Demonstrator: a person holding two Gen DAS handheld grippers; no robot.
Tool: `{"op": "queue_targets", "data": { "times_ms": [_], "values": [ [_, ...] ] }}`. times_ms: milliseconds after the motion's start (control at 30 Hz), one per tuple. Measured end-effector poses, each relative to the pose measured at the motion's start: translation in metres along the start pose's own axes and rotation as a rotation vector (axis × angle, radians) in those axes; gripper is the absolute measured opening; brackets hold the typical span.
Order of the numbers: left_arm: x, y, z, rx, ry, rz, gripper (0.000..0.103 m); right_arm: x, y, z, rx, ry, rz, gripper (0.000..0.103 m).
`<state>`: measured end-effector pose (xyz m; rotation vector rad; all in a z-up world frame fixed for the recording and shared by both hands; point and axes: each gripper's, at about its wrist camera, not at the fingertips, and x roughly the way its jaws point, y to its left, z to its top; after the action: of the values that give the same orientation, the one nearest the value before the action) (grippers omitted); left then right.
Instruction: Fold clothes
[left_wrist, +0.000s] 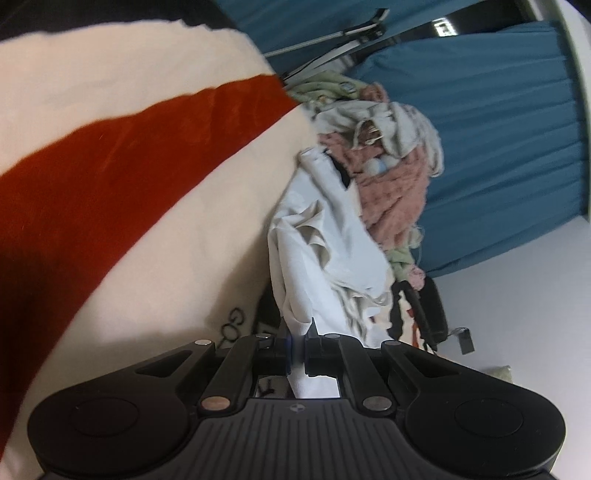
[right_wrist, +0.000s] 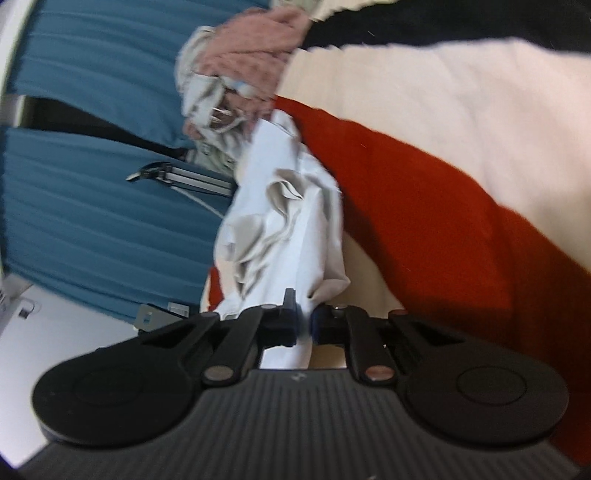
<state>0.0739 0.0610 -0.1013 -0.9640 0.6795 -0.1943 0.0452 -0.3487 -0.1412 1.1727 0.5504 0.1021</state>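
A crumpled white garment hangs bunched in front of my left gripper, which is shut on its edge. The same white garment shows in the right wrist view, and my right gripper is shut on another part of its edge. Both views are tilted sideways. The cloth stretches away from each gripper toward a heap of clothes. The part between the fingers is hidden by the jaws.
A cream blanket with a red-orange stripe covers the surface, also in the right wrist view. A heap of pink, grey and green clothes lies beyond. Teal curtains and a metal stand stand behind.
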Motion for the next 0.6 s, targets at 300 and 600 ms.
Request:
{"op": "queue_targets", "data": {
  "times_ms": [300, 600],
  "values": [
    [-0.030, -0.018, -0.008, 0.082, -0.030, -0.046, 0.005, -0.030, 0.013, -0.006, -0.093, -0.058, 0.034, 0.009],
    [-0.074, -0.031, -0.027, 0.134, -0.062, -0.103, 0.005, -0.067, 0.026, -0.020, -0.183, -0.120, 0.063, 0.009]
  ]
}}
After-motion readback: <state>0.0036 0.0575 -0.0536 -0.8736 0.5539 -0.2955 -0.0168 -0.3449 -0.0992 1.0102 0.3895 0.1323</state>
